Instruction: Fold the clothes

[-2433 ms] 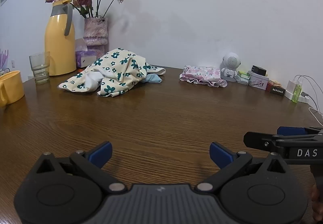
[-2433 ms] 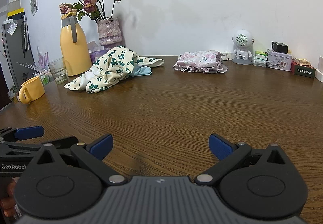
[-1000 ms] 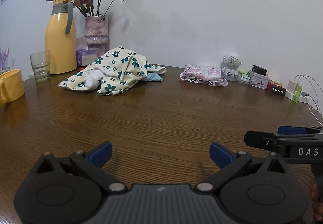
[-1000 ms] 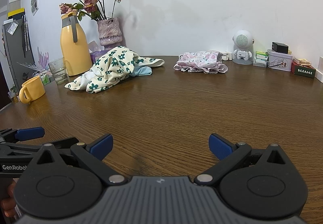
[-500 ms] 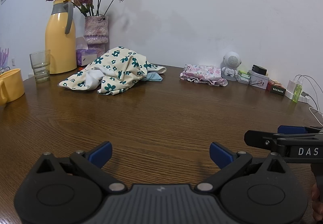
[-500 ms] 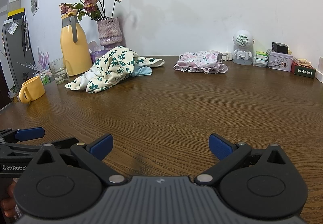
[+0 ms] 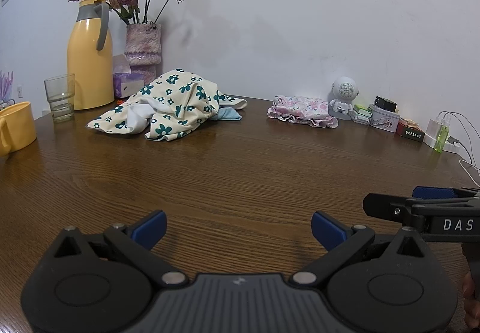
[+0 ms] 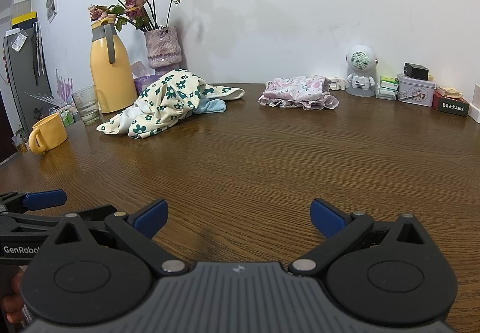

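Both wrist cams low, side-by-side, share table (image 7: pixel 240 171) w/ clothes.

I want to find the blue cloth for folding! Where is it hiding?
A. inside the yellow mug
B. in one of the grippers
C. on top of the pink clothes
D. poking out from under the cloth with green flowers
D: the light blue cloth peeks out from beneath the cream garment with green flowers on the table, apart from the pink clothes, and neither open gripper holds anything.
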`<state>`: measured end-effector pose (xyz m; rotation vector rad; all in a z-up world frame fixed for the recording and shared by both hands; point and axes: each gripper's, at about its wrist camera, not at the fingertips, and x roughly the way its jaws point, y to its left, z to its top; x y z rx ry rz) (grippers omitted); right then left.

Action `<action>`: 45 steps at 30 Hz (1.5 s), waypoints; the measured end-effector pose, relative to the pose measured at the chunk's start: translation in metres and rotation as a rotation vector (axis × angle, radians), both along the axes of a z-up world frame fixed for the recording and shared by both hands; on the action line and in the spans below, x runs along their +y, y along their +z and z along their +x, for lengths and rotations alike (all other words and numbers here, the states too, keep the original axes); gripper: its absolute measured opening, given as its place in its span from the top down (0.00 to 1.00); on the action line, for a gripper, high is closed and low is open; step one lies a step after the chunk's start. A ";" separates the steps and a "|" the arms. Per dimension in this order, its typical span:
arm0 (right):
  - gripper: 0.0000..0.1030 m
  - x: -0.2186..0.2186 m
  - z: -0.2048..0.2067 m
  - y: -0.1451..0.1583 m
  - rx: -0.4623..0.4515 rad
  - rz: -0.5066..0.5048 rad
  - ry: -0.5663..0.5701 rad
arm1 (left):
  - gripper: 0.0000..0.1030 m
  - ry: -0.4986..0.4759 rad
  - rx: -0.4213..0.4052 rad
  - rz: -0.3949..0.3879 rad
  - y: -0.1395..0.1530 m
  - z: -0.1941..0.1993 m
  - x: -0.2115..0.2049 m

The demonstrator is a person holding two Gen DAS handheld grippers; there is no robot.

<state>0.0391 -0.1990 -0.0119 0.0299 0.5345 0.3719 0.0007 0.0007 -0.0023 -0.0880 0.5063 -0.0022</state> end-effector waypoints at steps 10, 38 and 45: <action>0.00 0.000 0.000 0.000 0.000 0.001 0.002 | 0.00 0.002 0.002 0.000 0.000 0.000 0.000; 0.00 0.085 0.097 0.060 -0.076 -0.154 0.114 | 0.00 0.062 -0.054 0.147 0.056 0.088 0.075; 0.00 0.138 0.179 0.086 -0.096 -0.180 0.150 | 0.01 0.077 -0.052 0.206 0.054 0.148 0.085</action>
